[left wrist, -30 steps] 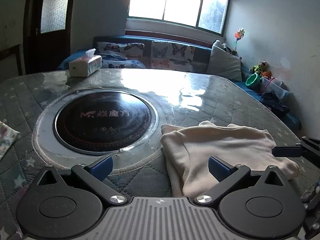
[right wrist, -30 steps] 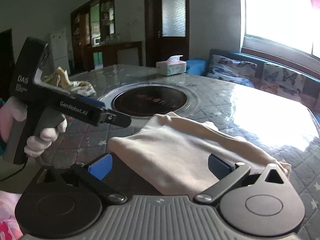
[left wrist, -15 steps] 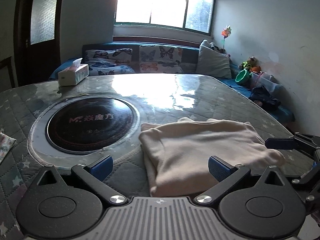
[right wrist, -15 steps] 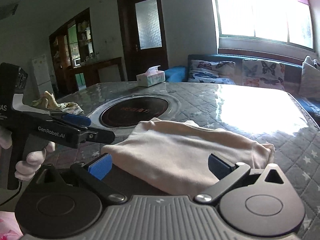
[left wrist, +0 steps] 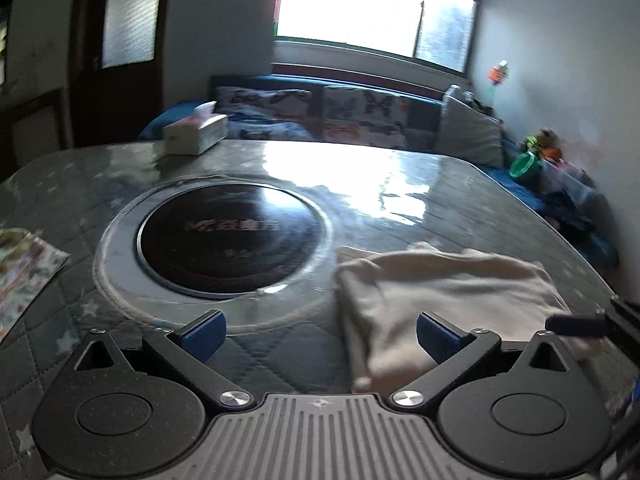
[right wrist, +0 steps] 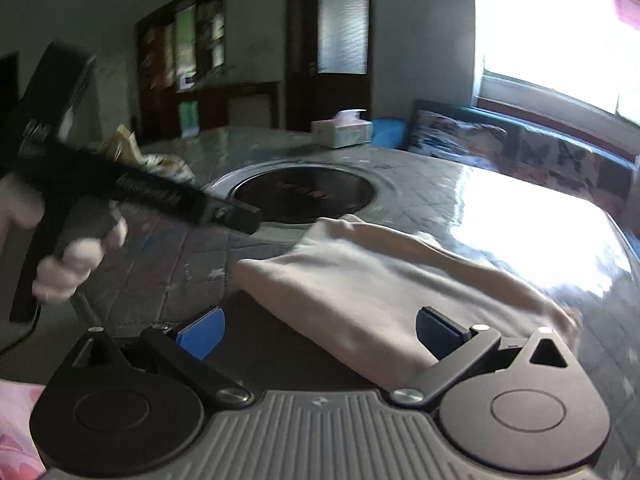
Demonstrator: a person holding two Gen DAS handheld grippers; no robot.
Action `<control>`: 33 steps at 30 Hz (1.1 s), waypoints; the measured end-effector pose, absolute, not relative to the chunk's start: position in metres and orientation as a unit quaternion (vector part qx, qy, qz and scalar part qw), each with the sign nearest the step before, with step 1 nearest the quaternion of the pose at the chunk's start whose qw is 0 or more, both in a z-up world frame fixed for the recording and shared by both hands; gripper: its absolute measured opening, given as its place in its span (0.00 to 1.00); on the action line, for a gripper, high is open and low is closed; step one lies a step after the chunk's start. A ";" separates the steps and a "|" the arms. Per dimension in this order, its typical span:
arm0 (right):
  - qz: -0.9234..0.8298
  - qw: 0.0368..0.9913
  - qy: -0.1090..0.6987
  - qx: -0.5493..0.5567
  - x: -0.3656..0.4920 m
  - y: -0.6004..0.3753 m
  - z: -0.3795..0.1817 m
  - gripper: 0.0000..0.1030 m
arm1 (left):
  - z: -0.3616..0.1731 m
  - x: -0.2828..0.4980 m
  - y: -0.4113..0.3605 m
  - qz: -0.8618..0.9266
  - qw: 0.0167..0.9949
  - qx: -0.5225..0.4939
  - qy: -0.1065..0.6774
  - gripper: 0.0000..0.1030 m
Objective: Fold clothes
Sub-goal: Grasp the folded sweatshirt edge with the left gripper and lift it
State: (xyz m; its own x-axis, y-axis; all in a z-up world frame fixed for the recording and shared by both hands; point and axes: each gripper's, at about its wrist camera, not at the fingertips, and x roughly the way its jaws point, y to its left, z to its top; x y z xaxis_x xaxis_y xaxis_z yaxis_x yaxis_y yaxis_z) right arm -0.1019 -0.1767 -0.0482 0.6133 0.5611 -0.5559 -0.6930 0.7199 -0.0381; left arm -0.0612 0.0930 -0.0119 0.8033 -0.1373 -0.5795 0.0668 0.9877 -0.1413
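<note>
While both hover over the folded cream garment [left wrist: 440,284], left gripper [left wrist: 320,332] fingers wide apart (empty), right gripper [right wrist: 320,330] likewise.

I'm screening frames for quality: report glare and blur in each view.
Left wrist view: blown-out window, its glare on the glossy table, cream garment and stove lettering smeared, left gripper sharp. Right wrist view: window glare on the table at right, gloved hand motion-blurred, right gripper crisp.
</note>
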 end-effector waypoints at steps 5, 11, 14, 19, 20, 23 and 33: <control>0.370 0.871 0.260 -0.193 -0.094 -0.139 -0.054 0.92 | -0.012 -0.048 0.109 -0.049 0.945 -0.086 0.313 1.00; 0.385 0.848 0.246 -0.269 -0.088 -0.103 -0.064 0.77 | -0.014 -0.035 0.125 -0.060 0.933 -0.144 0.325 0.99; 0.396 0.833 0.252 -0.293 -0.085 -0.090 -0.069 0.62 | -0.016 -0.029 0.128 -0.073 0.924 -0.172 0.335 0.94; 0.397 0.821 0.240 -0.332 -0.085 -0.079 -0.076 0.34 | -0.021 -0.020 0.128 -0.090 0.906 -0.219 0.352 0.91; 0.397 0.821 0.237 -0.333 -0.084 -0.079 -0.076 0.27 | -0.022 -0.019 0.129 -0.094 0.901 -0.230 0.355 0.91; 0.403 0.829 0.241 -0.302 -0.077 -0.087 -0.068 0.18 | -0.027 -0.015 0.128 -0.102 0.886 -0.266 0.365 0.91; 0.416 0.855 0.253 -0.177 -0.058 -0.121 -0.040 0.16 | -0.044 0.005 0.118 -0.113 0.831 -0.358 0.409 0.90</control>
State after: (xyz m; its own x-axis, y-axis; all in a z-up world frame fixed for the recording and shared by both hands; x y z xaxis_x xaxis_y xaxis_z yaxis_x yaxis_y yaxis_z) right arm -0.0578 -0.1207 -0.0401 0.5257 0.6221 -0.5802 -0.8016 0.5906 -0.0929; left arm 0.0054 0.1176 -0.0442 0.6395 -0.4814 -0.5994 -0.1052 0.7176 -0.6885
